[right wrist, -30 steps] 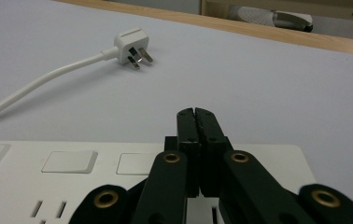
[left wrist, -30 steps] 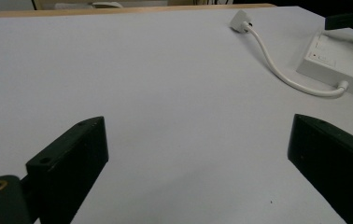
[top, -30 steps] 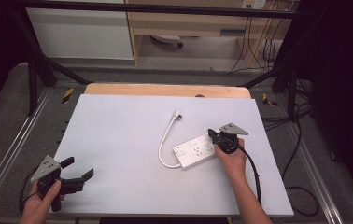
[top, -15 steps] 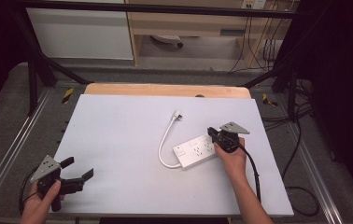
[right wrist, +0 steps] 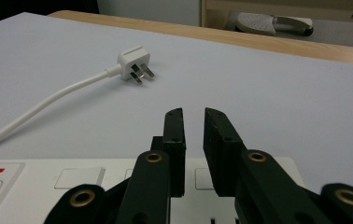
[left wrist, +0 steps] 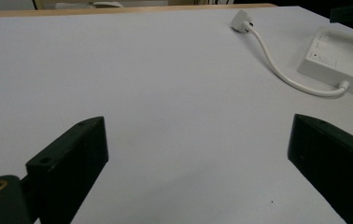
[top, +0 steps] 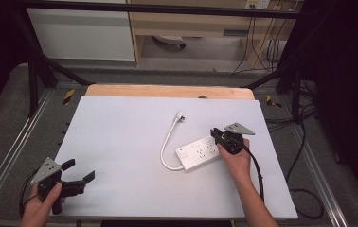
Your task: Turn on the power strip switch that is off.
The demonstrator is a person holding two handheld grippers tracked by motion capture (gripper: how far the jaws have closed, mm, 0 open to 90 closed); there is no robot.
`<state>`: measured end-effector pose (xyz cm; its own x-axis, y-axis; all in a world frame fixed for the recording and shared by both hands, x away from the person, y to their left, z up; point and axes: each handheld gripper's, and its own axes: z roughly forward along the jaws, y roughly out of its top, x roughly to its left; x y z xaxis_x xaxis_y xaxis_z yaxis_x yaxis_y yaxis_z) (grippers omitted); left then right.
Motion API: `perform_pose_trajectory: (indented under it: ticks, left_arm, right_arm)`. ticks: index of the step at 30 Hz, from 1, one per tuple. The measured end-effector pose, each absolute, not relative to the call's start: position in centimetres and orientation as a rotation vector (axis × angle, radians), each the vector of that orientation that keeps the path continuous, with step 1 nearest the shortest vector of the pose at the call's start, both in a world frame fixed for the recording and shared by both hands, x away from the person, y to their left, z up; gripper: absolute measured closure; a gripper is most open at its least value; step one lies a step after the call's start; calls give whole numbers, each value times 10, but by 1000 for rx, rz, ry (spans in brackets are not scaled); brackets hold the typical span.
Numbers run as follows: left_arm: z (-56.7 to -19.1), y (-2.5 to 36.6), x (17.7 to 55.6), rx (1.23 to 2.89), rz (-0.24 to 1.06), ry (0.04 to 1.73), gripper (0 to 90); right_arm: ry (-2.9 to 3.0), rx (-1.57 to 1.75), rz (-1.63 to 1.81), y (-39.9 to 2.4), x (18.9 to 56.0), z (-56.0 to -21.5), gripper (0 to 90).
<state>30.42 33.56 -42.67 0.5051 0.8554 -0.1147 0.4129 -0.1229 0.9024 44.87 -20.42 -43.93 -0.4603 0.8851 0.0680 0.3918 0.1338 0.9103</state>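
Note:
A white power strip (top: 198,152) lies right of the table's middle, and its white cable (top: 166,142) curves away to a plug (top: 181,115) lying on the mat. My right gripper (top: 216,135) hovers over the strip's right end. In the right gripper view its jaws (right wrist: 193,123) stand a narrow gap apart above the strip's top face (right wrist: 34,182). They have just been opening, and nothing is between them. The plug (right wrist: 132,63) lies farther off to the left. My left gripper (top: 80,170) rests near the front left corner, wide open (left wrist: 198,154) over bare mat.
A pale mat (top: 120,142) covers the wooden table (top: 167,91). Black frame rails (top: 35,80) and loose cables (top: 305,198) flank the table. From the left gripper view the strip (left wrist: 338,58) and plug (left wrist: 241,21) lie far right.

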Motion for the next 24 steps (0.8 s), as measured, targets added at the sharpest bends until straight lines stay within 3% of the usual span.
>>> perform_pose_trajectory:
  ticks: [10,24]
  left_arm:
    - [-427,335,304,1735,545,1078,53]
    - [-427,335,304,1735,545,1079,53]
  right_arm:
    - [1900,1201,1329,-207,444,-426,775]
    - [1878,1162,1376,-210,436,-402,677]
